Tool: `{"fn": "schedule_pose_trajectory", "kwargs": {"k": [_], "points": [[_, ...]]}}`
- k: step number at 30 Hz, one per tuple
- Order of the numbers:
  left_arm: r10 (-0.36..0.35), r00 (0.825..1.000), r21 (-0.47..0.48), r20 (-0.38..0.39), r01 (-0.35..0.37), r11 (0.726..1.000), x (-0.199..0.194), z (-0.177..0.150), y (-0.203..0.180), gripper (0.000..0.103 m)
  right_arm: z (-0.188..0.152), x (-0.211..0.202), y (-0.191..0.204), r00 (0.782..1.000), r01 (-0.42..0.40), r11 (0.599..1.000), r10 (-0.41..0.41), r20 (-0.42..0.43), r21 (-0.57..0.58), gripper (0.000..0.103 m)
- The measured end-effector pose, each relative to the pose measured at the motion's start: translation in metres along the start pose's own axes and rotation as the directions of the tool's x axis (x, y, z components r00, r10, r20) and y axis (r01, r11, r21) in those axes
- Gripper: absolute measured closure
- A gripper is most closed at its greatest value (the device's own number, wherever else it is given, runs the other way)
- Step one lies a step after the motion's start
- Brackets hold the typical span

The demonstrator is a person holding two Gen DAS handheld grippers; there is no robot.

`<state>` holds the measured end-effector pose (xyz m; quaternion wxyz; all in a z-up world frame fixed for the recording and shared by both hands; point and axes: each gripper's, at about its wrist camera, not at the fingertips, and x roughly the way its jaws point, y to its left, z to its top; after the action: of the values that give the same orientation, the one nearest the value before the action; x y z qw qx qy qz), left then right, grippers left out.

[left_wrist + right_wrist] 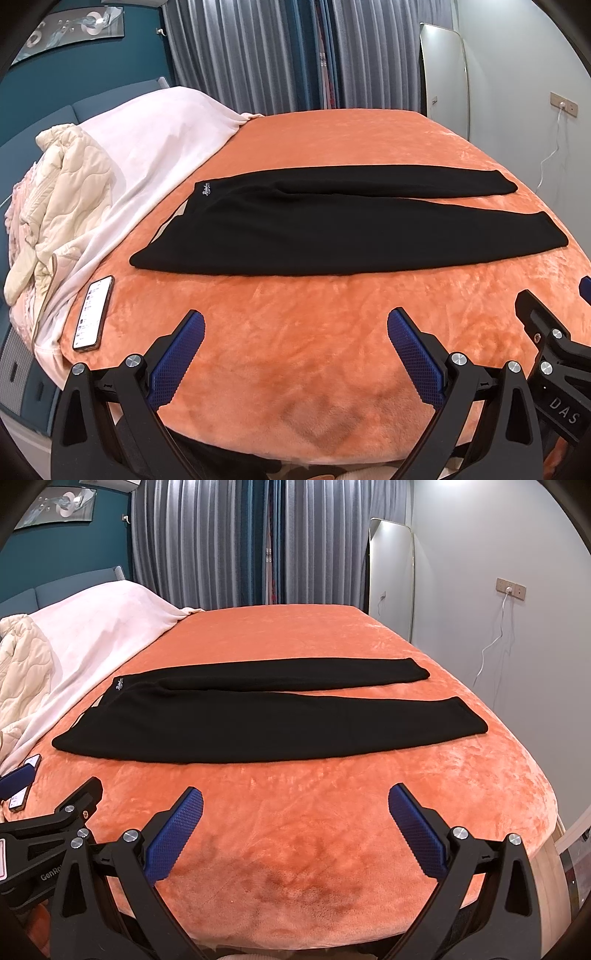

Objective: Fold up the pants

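1 orange bed (332, 122) (grey curtains (236, 51) behind)

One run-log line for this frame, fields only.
stage: pre-grasp | pants: flat, unfolded on bed | left claw: open, empty | right claw: open, empty | phone: left of pants

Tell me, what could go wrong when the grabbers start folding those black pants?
1. The phone lies on the orange blanket near the pants' waist; a swinging left gripper might knock it off.
2. The plush blanket might get pinched along with the fabric.
3. The right gripper could grab one leg only, folding unevenly.
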<state>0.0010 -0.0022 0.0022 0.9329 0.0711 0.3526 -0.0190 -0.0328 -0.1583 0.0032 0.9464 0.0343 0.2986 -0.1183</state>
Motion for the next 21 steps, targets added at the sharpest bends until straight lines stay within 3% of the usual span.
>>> {"fn": "schedule_pose_trajectory", "kwargs": {"k": [16,21], "points": [[0.021,0.997,0.026,-0.078,-0.019,0.999,0.04,0.018,-0.014,0.005,0.012,0.04,-0.012,0.998,-0.014,1.0,0.015,-0.054,0.017,0.005],[0.095,0.99,0.037,-0.103,-0.091,0.995,0.058,0.025,-0.021,0.005,0.017,0.06,-0.018,0.997,-0.01,1.0,0.011,-0.078,0.022,0.005]]}}
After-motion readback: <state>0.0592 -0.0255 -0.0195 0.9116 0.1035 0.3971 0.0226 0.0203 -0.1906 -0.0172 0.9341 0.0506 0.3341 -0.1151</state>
